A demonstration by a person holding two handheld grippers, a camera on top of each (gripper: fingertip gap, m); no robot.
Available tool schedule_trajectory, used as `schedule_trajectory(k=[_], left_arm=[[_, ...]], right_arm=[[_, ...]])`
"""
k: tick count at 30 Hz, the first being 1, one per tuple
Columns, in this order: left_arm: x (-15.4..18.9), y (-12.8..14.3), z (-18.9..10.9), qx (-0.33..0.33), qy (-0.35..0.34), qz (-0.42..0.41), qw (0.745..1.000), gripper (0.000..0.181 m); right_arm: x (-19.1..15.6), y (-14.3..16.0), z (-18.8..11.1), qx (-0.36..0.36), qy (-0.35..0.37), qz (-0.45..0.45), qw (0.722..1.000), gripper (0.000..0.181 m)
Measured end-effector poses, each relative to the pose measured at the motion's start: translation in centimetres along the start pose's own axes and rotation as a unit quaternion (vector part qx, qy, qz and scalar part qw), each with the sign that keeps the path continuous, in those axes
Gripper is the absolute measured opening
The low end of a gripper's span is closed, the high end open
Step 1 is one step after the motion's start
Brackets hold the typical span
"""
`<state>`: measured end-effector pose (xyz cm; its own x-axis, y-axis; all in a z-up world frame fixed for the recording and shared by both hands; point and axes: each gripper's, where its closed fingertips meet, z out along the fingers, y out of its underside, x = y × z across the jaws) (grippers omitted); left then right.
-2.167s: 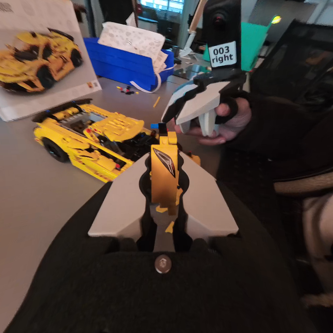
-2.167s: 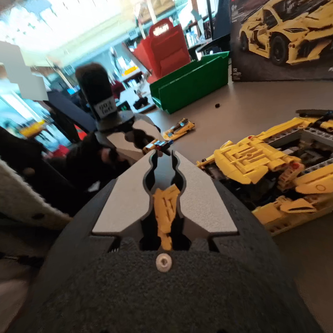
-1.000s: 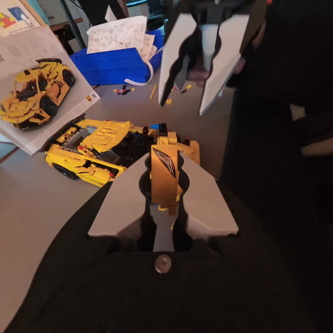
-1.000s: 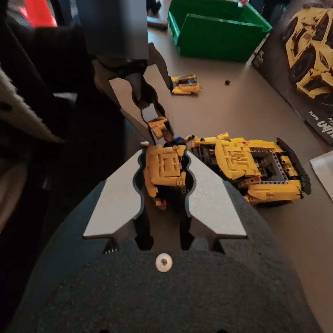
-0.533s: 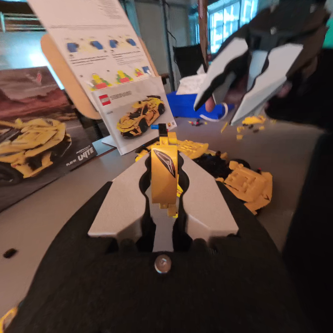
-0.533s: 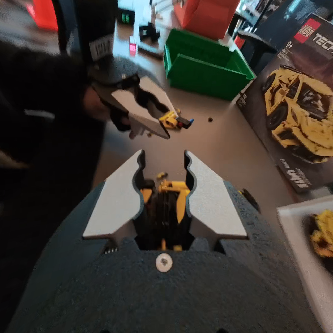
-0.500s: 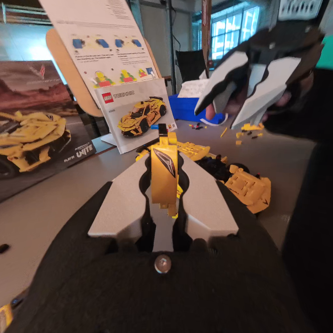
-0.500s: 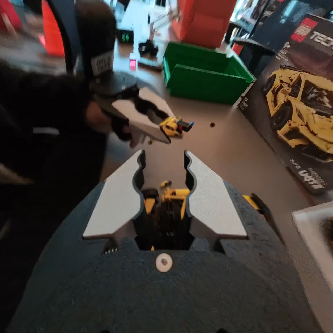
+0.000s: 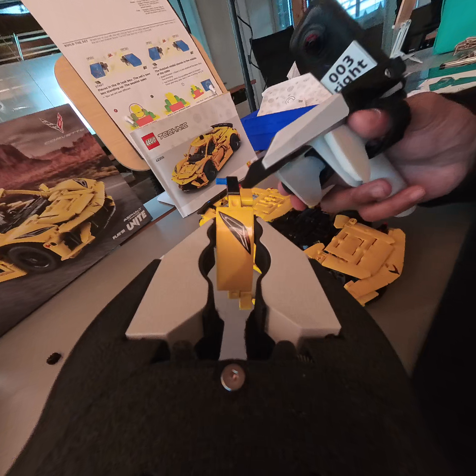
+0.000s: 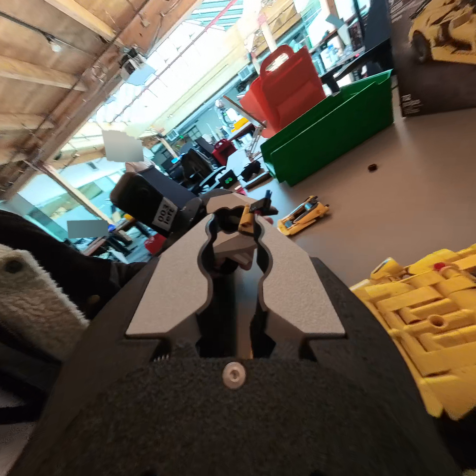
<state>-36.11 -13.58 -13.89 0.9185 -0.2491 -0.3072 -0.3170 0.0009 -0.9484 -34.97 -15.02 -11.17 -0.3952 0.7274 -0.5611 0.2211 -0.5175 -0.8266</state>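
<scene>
My left gripper (image 9: 234, 224) is shut on a yellow curved panel (image 9: 234, 252) with a black sticker. A black pin (image 9: 231, 184) and a blue pin (image 9: 221, 181) stick out of the panel's far end. My right gripper (image 10: 234, 220) is open with a narrow gap and nothing held. It faces the left gripper, and its tips are at the panel's pin end (image 10: 246, 220). In the left wrist view, the right gripper (image 9: 262, 177) comes in from the upper right with one fingertip next to the black pin. A partly built yellow car (image 9: 270, 203) lies on the table behind.
The car's loose hood section (image 9: 355, 255) lies to the right. A printed box (image 9: 51, 206), a booklet (image 9: 195, 154), an instruction board (image 9: 123, 51) and a blue bin (image 9: 262, 128) stand behind. A green bin (image 10: 334, 144), a red bag (image 10: 286, 85) and a small yellow assembly (image 10: 304, 215) are beyond. Only a small space, under 4 cm, lies between the two pairs of fingers.
The right gripper has swung from pointing down over the car to facing the left gripper, and its jaws have narrowed. The left gripper has kept hold of the panel.
</scene>
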Motion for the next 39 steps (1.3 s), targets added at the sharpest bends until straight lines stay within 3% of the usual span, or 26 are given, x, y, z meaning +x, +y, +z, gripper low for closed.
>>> schedule_trajectory(k=[12,17,26,28,29,30,31,33,35,37,39], left_arm=[[0.6,-0.6,0.0,0.016,-0.013,0.072,0.997,0.026],[1.1,-0.8,0.0,0.016,-0.018,0.115,0.993,0.026],[1.2,0.5,0.2,-0.038,0.004,0.065,0.997,0.026],[-4.2,1.0,-1.1,-0.036,-0.107,-0.014,0.994,0.025],[-6.1,1.4,-1.9,-0.018,-0.098,-0.107,0.989,0.025],[-6.7,1.2,-2.4,0.013,-0.067,-0.198,0.978,0.025],[-6.5,0.9,-2.5,0.026,-0.051,-0.228,0.972,0.025],[-4.8,1.5,-1.3,-0.013,-0.050,-0.165,0.985,0.026],[-4.1,1.5,-0.7,-0.018,-0.036,-0.153,0.987,0.026],[-4.1,0.7,-1.1,0.026,0.010,-0.235,0.972,0.025],[-5.2,0.0,-1.9,0.081,0.044,-0.329,0.940,0.025]], right_arm=[[0.9,0.4,-0.2,-0.003,-0.027,0.063,0.998,0.021],[-0.2,1.3,0.1,-0.036,-0.056,0.067,0.996,0.008],[0.3,2.4,-0.2,-0.093,-0.038,0.068,0.993,0.007],[0.1,5.3,-0.4,-0.174,-0.036,0.042,0.983,0.007],[-0.4,6.3,-0.4,-0.192,-0.042,0.033,0.980,0.007],[-1.7,5.3,-0.2,-0.166,-0.065,0.043,0.983,0.007],[-2.5,4.0,-0.3,-0.143,-0.080,0.048,0.985,0.007],[-2.3,2.2,-0.9,-0.121,-0.063,0.018,0.990,0.007],[-1.9,1.6,-1.7,-0.108,-0.066,0.032,0.991,0.007],[-1.0,1.4,-2.2,-0.093,-0.057,0.053,0.993,0.007],[-0.1,1.2,-2.5,-0.085,-0.043,0.057,0.994,0.006]])
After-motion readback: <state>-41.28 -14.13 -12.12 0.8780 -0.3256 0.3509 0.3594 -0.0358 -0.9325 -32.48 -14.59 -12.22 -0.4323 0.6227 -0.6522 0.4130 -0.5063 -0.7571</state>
